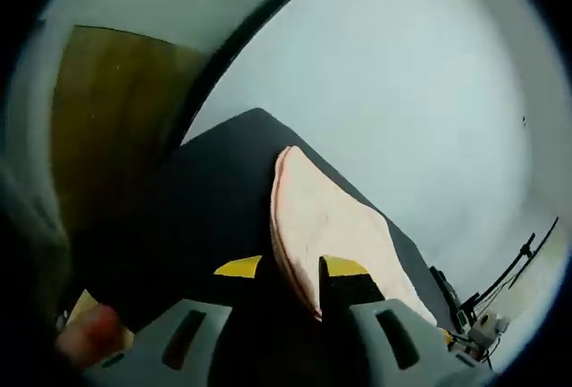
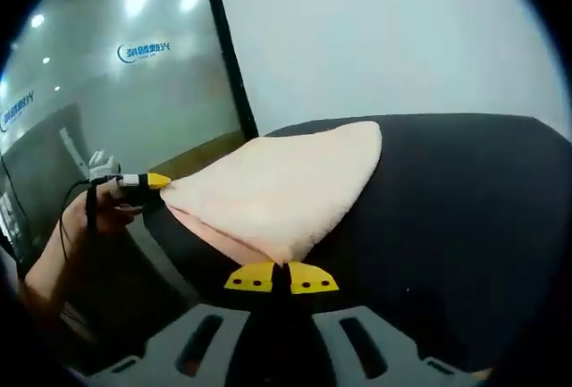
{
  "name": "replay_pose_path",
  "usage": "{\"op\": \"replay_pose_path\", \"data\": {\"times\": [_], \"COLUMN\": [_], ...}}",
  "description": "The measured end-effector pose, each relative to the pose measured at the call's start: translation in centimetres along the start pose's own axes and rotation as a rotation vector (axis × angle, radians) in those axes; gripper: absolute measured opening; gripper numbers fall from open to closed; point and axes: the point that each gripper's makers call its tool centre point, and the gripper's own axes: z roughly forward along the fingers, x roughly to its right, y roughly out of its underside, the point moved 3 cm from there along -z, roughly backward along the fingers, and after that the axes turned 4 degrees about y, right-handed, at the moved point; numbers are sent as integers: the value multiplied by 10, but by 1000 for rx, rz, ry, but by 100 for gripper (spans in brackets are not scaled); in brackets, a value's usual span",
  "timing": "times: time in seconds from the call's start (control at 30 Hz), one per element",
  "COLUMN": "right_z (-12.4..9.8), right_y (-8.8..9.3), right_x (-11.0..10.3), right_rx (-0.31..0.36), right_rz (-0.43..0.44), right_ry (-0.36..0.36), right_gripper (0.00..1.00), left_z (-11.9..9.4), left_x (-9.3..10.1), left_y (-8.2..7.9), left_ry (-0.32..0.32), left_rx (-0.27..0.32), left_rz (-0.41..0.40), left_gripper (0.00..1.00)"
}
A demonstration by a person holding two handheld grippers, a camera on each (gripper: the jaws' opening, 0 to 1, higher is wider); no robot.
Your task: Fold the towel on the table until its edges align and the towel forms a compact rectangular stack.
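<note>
Pale pink terry towel [image 2: 279, 189], folded, on black tabletop [image 2: 465, 217] | soft, light, limp, layers may slip, so pinch all plies at a corner | left claw [image 1: 295, 275] jaws apart, towel edge between them, grip not certain | right claw [image 2: 281, 278] yellow tips together at towel's near corner, pinching its edge | other claw [image 2: 147, 181] at towel's far-left corner

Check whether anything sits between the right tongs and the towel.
Nothing visible does. The right tongs are shut at the near corner of the pink towel, which lies folded on the black table.
</note>
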Motion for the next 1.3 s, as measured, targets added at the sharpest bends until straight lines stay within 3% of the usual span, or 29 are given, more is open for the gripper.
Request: {"op": "replay_pose_path", "data": {"times": [0.13,0.3,0.33,0.4,0.43,0.47,0.5,0.53,0.57,0.6,0.63,0.67,0.7,0.77,0.83,0.87,0.9,0.93,1.0,1.03,1.07,1.2,1.3], "right_z": [-1,-6,-9,-16,-21,-25,-29,-30,-30,-24,-17,-4,6,27,49,56,65,70,74,75,76,79,86], "right_y": [0,5,4,-1,-12,-20,-35,-47,-60,-75,-84,-95,-101,-116,-129,-133,-138,-140,-145,-147,-148,-146,-144], "right_x": [-3,-2,-1,-1,0,2,8,13,20,37,49,69,82,100,117,120,126,128,128,126,125,125,132], "right_rx": [9,18,17,5,19,22,17,24,33,17,9,4,-14,-21,-42,-43,-41,-43,-34,-29,-27,-25,-33], "right_rz": [8,-21,-15,18,79,139,252,319,352,347,312,242,226,233,317,333,337,349,360,372,377,381,391], "right_ry": [-10,-39,-38,-81,-120,-161,-233,-284,-322,-327,-305,-256,-226,-220,-223,-228,-218,-212,-218,-229,-236,-246,-229], "right_gripper": [1,4,4,5,6,8,13,17,21,25,27,28,27,26,26,26,26,25,22,22,22,22,22], "left_z": [-11,-25,-24,-26,-33,-38,-31,-33,-33,-31,-21,-15,-5,15,31,37,43,45,48,51,55,62,65], "left_x": [10,33,29,37,49,64,31,45,72,99,142,169,199,232,243,247,251,252,256,253,245,242,238], "left_y": [6,24,19,25,28,26,-13,-19,-23,-22,-17,-7,18,67,110,126,145,157,178,181,184,185,178], "left_ry": [-19,-72,-76,-92,-123,-128,-135,-145,-141,-94,36,126,220,348,420,438,435,445,468,439,387,344,256], "left_rx": [34,36,35,31,37,66,90,115,139,168,197,206,169,66,-43,-67,-85,-99,-103,-113,-160,-151,-119], "left_rz": [-24,52,50,56,81,152,209,302,453,577,782,880,988,1192,1306,1369,1498,1565,1628,1609,1612,1601,1726], "left_gripper": [22,23,23,24,24,23,23,24,25,24,23,25,26,25,33,40,47,48,48,48,47,40,37]}}
